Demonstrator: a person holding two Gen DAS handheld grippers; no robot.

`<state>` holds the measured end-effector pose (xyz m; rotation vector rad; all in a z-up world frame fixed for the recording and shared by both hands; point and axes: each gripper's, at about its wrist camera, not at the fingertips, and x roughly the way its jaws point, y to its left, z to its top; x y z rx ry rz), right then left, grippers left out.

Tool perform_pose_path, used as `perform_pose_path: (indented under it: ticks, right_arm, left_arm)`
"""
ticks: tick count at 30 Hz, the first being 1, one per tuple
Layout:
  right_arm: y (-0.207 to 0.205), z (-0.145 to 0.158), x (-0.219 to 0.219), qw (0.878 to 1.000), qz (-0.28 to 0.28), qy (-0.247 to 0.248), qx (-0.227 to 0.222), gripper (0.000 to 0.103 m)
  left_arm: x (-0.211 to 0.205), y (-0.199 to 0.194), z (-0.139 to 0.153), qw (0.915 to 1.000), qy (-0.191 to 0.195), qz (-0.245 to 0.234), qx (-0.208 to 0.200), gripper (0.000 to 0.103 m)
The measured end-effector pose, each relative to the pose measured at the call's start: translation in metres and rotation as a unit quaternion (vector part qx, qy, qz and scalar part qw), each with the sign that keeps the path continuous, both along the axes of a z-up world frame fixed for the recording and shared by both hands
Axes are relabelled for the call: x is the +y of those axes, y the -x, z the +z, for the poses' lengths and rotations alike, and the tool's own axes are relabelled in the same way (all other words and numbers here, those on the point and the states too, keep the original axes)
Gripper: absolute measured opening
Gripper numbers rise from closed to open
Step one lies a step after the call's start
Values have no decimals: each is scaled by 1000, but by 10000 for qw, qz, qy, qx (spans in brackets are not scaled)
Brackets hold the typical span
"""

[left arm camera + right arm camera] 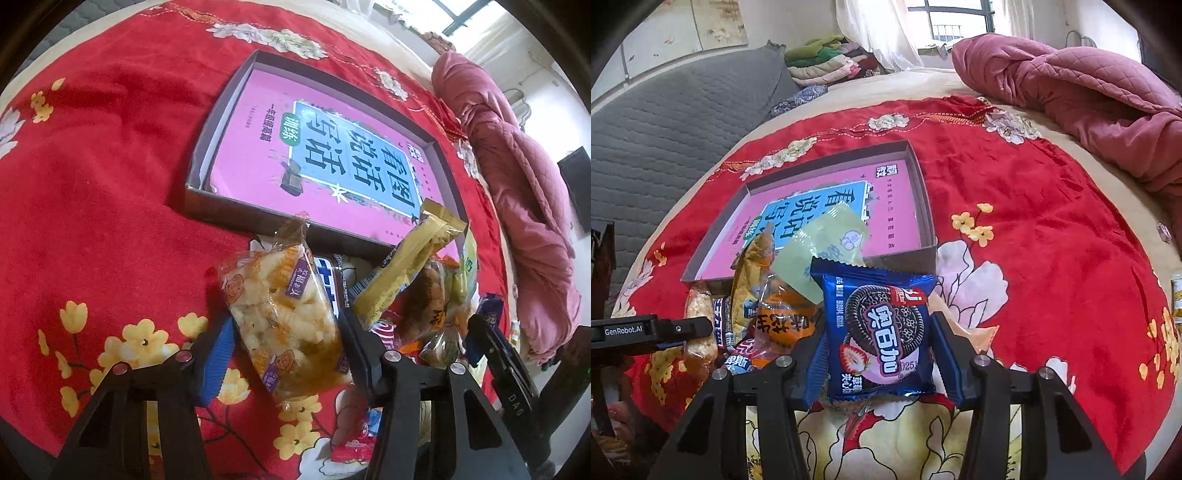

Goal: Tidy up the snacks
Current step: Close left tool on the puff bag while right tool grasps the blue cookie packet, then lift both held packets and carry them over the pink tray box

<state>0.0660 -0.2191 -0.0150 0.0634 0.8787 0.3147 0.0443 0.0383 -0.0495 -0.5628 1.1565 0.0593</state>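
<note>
Each of the 2 grippers pinches a packet: left gripper (286, 332) a clear rice-cracker pack (284, 317), right gripper (877, 347) a blue cookie pack (877, 332). The shallow brown cardboard box (207, 162) lies straight ahead of both, nearer the left.

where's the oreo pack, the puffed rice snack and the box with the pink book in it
oreo pack (879, 332): right wrist view, on the cookie picture at its middle
puffed rice snack (284, 314): left wrist view, on the clear middle of the wrapper
box (218, 122): left wrist view, on its left wall
</note>
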Motion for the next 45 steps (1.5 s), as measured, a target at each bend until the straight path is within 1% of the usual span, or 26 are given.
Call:
perform_pose_path:
  ticks: [5, 11, 19, 24, 25, 28, 32, 38, 45]
  right_arm:
    - [4, 9, -1, 9998, 11, -57, -190, 51]
    - [5, 14, -1, 9996, 41, -67, -277, 51]
    - [4, 17, -3, 9994, 10, -76, -350, 51]
    - [3, 26, -4, 9988, -19, -124, -479, 51]
    - [3, 27, -5, 9987, -27, -129, -501, 51]
    - [0, 31, -4, 9982, -42, -122, -590, 51]
    - [-5, 35, -4, 9976, -67, -155, -665, 51]
    - [-13, 33, -2, 9977, -77, -246, -627, 51]
    - [-16, 38, -2, 9969, -92, -354, -698, 51]
  left_arm:
    - [0, 5, 7, 10000, -35, -29, -68, 56]
    - [3, 10, 15, 9999, -40, -35, -143, 55]
    - [3, 16, 40, 9987, -277, -78, -432, 55]
    - [7, 15, 54, 9973, -428, -43, -591, 55]
    - [7, 14, 56, 9969, -467, -37, -625, 55]
    - [9, 11, 61, 9962, -548, -16, -683, 49]
    - [10, 6, 61, 9961, -499, 20, -722, 48]
    - [9, -5, 51, 9962, -551, -27, -671, 48]
    - [15, -10, 57, 9964, -433, 39, -728, 48]
